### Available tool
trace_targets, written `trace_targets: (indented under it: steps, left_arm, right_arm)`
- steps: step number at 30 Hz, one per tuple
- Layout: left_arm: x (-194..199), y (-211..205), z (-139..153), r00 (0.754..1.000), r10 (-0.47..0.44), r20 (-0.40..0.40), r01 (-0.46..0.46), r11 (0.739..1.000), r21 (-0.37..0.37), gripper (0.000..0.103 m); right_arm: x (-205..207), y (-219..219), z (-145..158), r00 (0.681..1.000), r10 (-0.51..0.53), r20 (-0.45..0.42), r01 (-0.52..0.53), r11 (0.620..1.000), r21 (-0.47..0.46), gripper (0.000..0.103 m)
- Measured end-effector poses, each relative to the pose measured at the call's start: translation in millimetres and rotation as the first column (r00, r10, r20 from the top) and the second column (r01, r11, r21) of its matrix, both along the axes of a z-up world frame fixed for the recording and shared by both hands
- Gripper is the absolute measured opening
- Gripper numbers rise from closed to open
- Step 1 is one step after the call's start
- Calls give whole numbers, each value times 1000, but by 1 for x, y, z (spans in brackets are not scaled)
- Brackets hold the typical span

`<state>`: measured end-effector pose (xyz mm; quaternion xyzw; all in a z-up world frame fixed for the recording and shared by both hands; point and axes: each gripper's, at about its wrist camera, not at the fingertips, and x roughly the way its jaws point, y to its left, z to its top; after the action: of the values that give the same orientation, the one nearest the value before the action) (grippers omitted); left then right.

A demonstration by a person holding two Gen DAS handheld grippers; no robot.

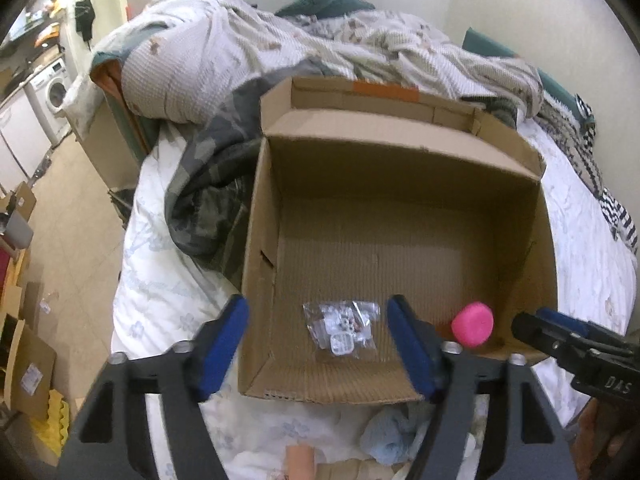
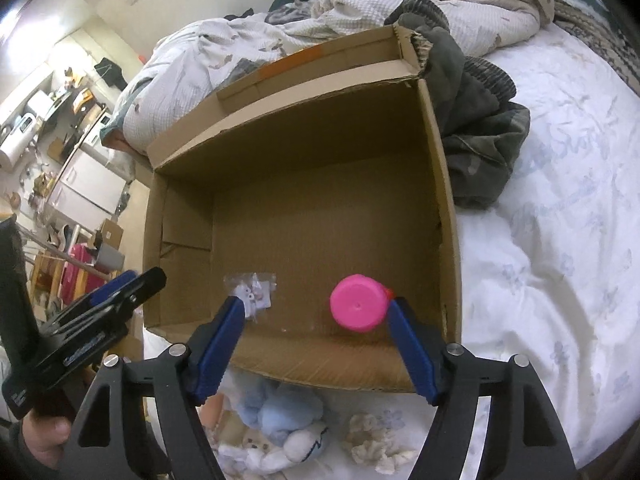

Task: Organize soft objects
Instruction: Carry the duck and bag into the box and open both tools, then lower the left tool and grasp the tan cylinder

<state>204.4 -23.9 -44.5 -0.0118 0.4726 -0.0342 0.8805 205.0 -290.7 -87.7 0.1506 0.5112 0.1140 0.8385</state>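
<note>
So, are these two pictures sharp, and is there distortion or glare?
Left wrist view: strong fisheye bending, dark corners; the quilt is blurred, the cardboard box softer than the fingers. Right wrist view: same bending; glare whitens the sheet.

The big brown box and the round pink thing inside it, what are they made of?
The big brown box looks like matte corrugated cardboard: ribbed lines on its floor and wavy layers at its torn edge. The round pink thing looks like smooth, slightly shiny plastic, maybe a cap; the pictures cannot settle whether it is hard or squishy.
</note>
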Motion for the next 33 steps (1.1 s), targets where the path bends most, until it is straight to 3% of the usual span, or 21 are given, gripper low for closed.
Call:
trace_targets:
  steps: [26,33]
  left_arm:
    - [-22,16,18,998,30,48,-32,998,46,70]
    - [-37,22,22,999,33,11,-33,999,15,70]
  right_arm:
    - [-15,-5,17,998,-32,56,34,999,-20,78]
    - [-29,-7,26,997,-29,74,30,999,-11,78]
